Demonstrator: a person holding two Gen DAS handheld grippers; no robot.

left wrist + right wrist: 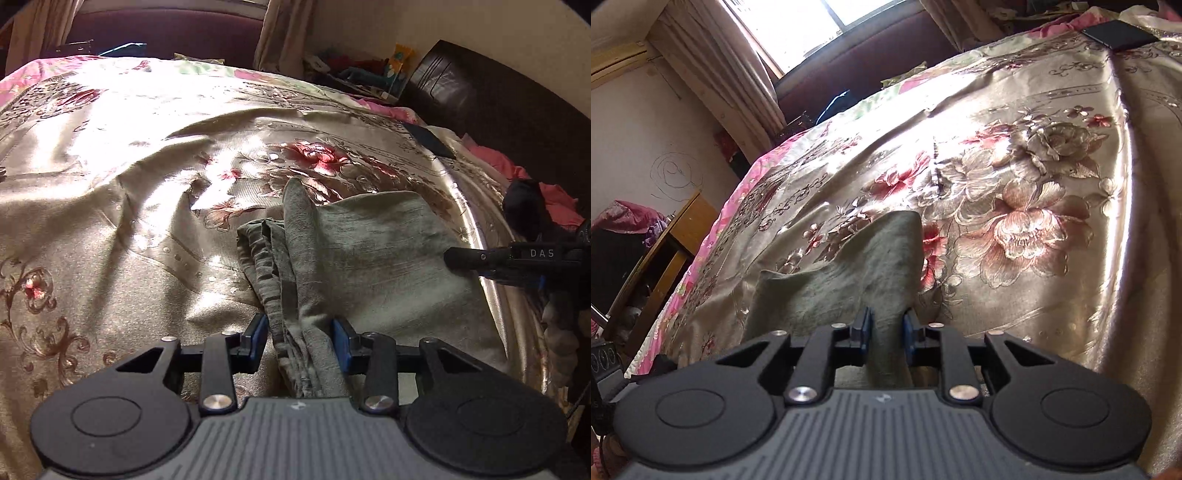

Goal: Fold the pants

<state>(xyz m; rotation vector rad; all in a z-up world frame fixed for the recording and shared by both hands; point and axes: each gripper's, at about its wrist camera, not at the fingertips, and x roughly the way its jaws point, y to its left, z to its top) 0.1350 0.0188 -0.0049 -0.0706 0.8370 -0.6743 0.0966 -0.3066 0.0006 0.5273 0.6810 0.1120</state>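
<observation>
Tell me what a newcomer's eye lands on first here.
The shiny floral bedspread fills both views, glaring where sunlight strikes it. On it lie grey-green pants, bunched between the left gripper fingers, with another fold pinched in the right gripper. A bright window glows behind the bed.

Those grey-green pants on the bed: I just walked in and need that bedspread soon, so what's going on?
A person with two handheld grippers is folding the grey-green pants on the floral satin bedspread. The left gripper straddles a bunched edge of the fabric; the right gripper has cloth between its fingers. The pants lie partly folded, not yet neat.
</observation>
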